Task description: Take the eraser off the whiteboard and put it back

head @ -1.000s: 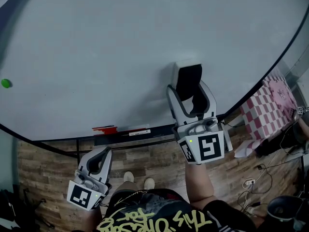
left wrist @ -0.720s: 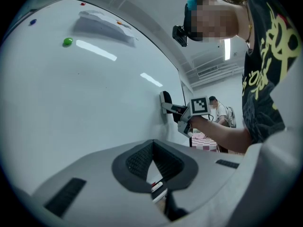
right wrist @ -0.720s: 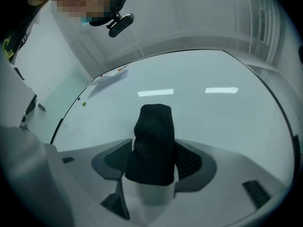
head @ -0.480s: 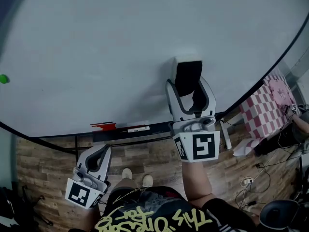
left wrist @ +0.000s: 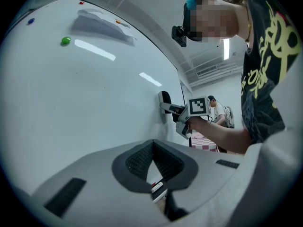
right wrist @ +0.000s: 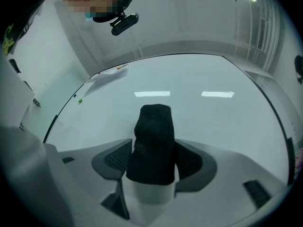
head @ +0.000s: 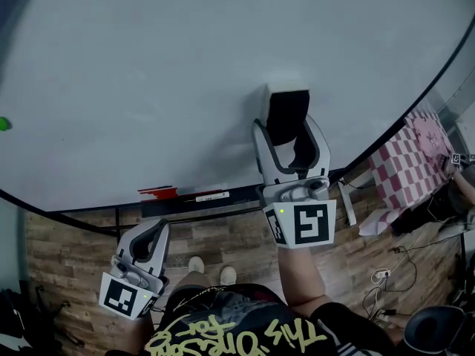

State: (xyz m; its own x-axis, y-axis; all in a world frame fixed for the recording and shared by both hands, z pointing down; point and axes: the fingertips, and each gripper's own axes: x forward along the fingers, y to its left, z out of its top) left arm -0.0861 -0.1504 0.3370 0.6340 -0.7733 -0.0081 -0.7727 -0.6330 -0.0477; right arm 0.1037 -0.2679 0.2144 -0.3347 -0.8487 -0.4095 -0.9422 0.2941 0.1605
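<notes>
The eraser (head: 286, 113), black felt on a white body, is pressed against the whiteboard (head: 171, 65) just above its lower edge. My right gripper (head: 288, 138) is shut on it, one finger on each side. In the right gripper view the eraser (right wrist: 152, 143) stands upright between the pads and fills the gap of the right gripper (right wrist: 154, 161). The left gripper view shows the eraser (left wrist: 165, 100) touching the board. My left gripper (head: 151, 237) hangs low at the left, below the board, shut on nothing; the left gripper (left wrist: 154, 163) has its pads together.
The board's tray (head: 245, 195) holds a red marker (head: 159, 193) and a white marker (head: 211, 197). A green magnet (head: 4, 124) sits at the board's far left. A pink checkered table (head: 412, 162) and cables on the wooden floor (head: 386, 277) lie to the right. Another person (left wrist: 218, 111) stands behind.
The right gripper with the eraser has shifted slightly up and left along the board. The left gripper has barely moved.
</notes>
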